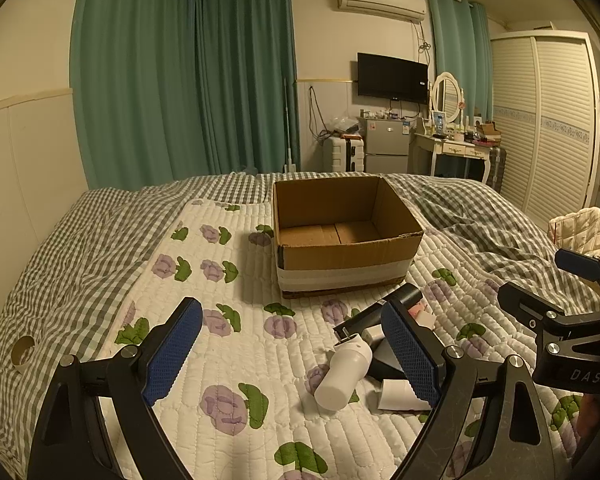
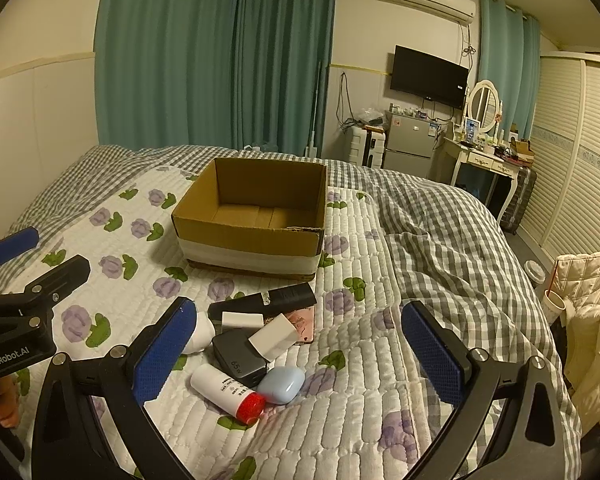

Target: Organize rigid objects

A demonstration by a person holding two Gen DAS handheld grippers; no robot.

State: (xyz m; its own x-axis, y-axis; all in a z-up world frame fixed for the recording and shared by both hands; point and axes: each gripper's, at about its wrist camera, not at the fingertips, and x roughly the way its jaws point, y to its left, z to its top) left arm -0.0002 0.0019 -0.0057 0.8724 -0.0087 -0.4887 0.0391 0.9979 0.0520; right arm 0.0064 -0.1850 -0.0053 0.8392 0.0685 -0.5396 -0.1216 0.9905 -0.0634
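Left gripper jaws wide, empty — right gripper likewise.

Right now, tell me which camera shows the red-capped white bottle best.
The right wrist view: the red-capped white bottle lies fully exposed on the quilt, beside the pale blue case, label and cap both visible. In the left wrist view I cannot pick it out; the left gripper's finger covers that part of the pile.

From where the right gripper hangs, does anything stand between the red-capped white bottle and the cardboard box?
Yes. The rest of the pile lies between the bottle and the cardboard box: the grey charger, white blocks and a black case. The right gripper is open above them.
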